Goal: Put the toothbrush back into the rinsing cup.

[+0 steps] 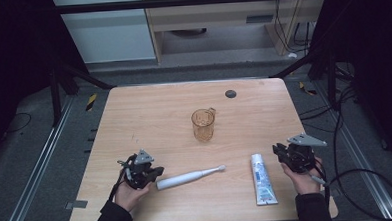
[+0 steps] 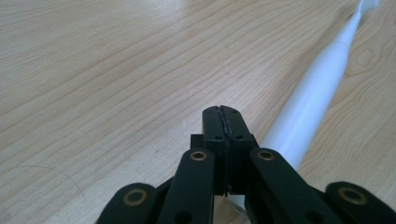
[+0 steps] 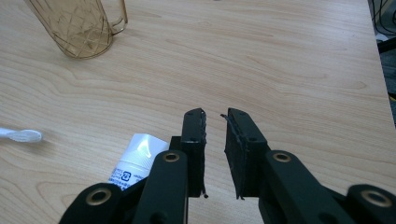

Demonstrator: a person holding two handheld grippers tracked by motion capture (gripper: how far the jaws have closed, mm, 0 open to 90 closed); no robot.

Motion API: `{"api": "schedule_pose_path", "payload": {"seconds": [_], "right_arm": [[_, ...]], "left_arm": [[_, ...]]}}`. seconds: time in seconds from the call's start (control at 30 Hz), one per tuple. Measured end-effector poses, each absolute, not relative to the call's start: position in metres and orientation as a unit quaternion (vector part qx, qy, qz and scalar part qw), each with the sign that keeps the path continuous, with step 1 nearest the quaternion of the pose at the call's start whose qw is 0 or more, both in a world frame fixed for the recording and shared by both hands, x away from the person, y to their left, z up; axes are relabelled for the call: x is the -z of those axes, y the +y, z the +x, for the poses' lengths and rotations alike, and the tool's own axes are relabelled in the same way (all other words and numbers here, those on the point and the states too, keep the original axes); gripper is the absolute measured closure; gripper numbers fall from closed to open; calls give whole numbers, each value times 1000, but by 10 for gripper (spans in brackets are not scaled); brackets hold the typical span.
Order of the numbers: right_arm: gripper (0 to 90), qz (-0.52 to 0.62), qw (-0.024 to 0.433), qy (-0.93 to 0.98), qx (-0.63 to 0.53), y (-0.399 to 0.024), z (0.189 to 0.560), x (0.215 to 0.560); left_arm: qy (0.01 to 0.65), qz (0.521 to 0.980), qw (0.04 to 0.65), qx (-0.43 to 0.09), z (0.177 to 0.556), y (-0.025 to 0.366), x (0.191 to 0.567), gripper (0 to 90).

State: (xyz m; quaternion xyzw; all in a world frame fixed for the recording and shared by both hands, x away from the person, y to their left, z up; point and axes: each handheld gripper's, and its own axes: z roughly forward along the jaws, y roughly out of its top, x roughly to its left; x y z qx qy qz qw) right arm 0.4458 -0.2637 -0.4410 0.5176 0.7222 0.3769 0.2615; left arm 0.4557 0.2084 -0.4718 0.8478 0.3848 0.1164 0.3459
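Note:
A white electric toothbrush [image 1: 189, 177] lies flat near the table's front, its brush head pointing right. My left gripper [image 1: 159, 170] sits at the handle's left end, jaws pressed together with nothing between them; the toothbrush [image 2: 312, 95] runs alongside it to the right. A white toothpaste tube [image 1: 262, 179] lies at the front right, cap end away from the person. My right gripper [image 1: 277, 150] hovers just right of the tube [image 3: 133, 164], jaws slightly apart and empty. An amber transparent cup [image 1: 203, 124] with a handle stands mid-table, and the cup [image 3: 79, 25] appears far left in the right gripper view.
The wooden table [image 1: 154, 112] has a small dark round disc [image 1: 230, 94] near its back edge. Black cables [image 1: 357, 178] trail on the floor to the right. The brush head [image 3: 25, 136] lies left of the right gripper.

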Motion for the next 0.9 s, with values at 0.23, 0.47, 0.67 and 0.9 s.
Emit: {"api": "schedule_pose_path", "payload": {"seconds": [0.23, 0.47, 0.67, 0.9], "right_arm": [[766, 518, 263, 722, -376, -264, 445, 441], [763, 519, 263, 721, -375, -266, 445, 441], [760, 518, 264, 723, -374, -266, 445, 441], [759, 521, 264, 720, -375, -267, 444, 440]], "left_arm": [[378, 853, 343, -107, 450, 208, 473, 895], [375, 856, 343, -100, 447, 206, 473, 896], [370, 859, 341, -96, 443, 204, 473, 895], [365, 862, 338, -96, 438, 202, 473, 896]]}}
